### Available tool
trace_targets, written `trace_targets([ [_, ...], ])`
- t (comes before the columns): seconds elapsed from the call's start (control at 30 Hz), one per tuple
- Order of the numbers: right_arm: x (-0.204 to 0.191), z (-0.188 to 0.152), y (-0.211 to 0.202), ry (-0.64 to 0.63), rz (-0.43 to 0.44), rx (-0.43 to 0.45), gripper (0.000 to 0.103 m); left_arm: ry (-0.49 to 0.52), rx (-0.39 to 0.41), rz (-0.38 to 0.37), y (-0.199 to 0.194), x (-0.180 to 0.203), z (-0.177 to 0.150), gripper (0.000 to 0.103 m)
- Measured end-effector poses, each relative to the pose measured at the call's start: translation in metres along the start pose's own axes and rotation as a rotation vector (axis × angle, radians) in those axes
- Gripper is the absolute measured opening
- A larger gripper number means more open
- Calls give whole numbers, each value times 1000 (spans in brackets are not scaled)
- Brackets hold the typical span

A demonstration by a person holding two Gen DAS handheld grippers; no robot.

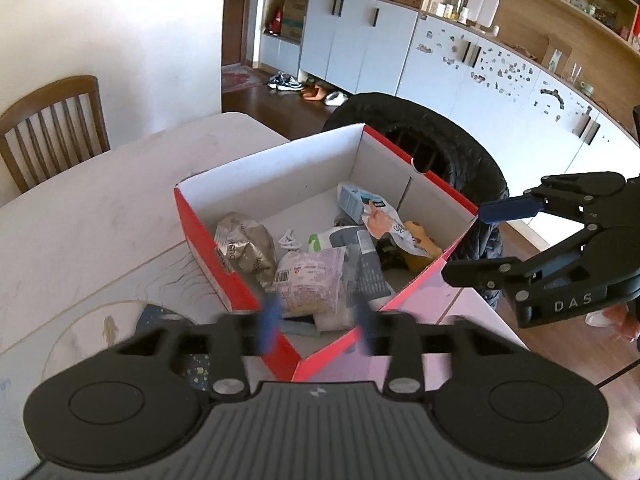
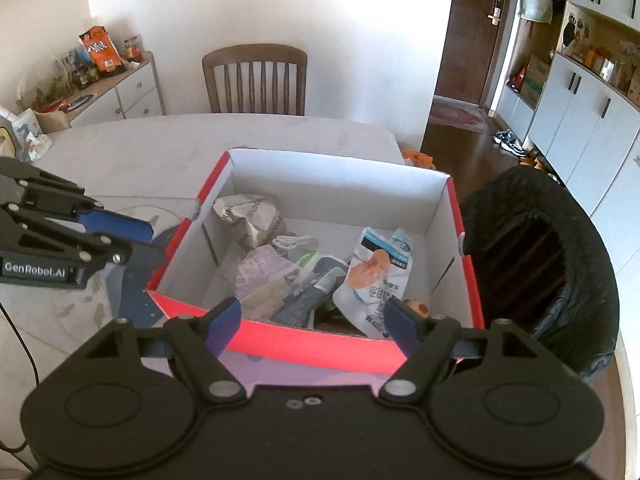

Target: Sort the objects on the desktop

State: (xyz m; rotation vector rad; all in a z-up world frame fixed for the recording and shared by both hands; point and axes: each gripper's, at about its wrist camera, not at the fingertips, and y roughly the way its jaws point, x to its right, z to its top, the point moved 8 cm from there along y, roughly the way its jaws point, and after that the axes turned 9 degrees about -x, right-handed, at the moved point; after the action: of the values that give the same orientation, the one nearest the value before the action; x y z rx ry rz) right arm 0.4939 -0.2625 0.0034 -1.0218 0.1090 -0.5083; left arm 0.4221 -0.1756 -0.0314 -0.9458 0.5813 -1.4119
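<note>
Both grippers hovering at the red box's (image 2: 320, 340) near rim.
Left gripper (image 1: 316, 320) and right gripper (image 2: 312, 320) are holding jaws parted, empty; better approaching bench items slowly.

**Two wrist views over one open box**

The left wrist camera sits close above the near corner of the red box (image 1: 240, 276), looking down and forward toward the far cabinets (image 1: 360, 40). The right claw (image 1: 472, 240) enters at its right edge. The right wrist camera looks down over the box's near long wall (image 2: 320, 340), facing the far chair (image 2: 256, 80) and wall. The left claw (image 2: 140, 240) enters at its left edge. Both views share the box interior, the worktop (image 2: 160, 140) and the black-lined bin (image 2: 560, 260).
</note>
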Motion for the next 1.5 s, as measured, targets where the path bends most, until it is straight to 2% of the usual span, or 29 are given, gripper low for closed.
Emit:
trace_targets([
  [0.03,0,-1,-1,2,0,3,79,-4,6,0,-2,0,-2,80],
  [0.17,0,-3,-7,22,-10,19,79,-17,23,-1,-9,-1,-9,82],
  [0.23,-1,-4,-11,33,-9,31,79,-23,26,-2,-12,-2,-12,92],
  [0.37,-3,-6,-18,50,-18,61,81,-31,50,6,-19,-3,-16,102],
  [0.67,-5,-19,-28,99,-22,123,83,-38,73,32,-28,3,-27,102],
  [0.87,-9,-28,-30,112,-23,123,83,-25,65,63,-28,6,-37,102],
  [1.3,-26,-36,-28,114,-25,118,83,-31,73,80,-36,2,-46,102],
  [1.5,-31,-42,-27,125,-15,108,83,-35,69,63,-37,2,-51,102],
])
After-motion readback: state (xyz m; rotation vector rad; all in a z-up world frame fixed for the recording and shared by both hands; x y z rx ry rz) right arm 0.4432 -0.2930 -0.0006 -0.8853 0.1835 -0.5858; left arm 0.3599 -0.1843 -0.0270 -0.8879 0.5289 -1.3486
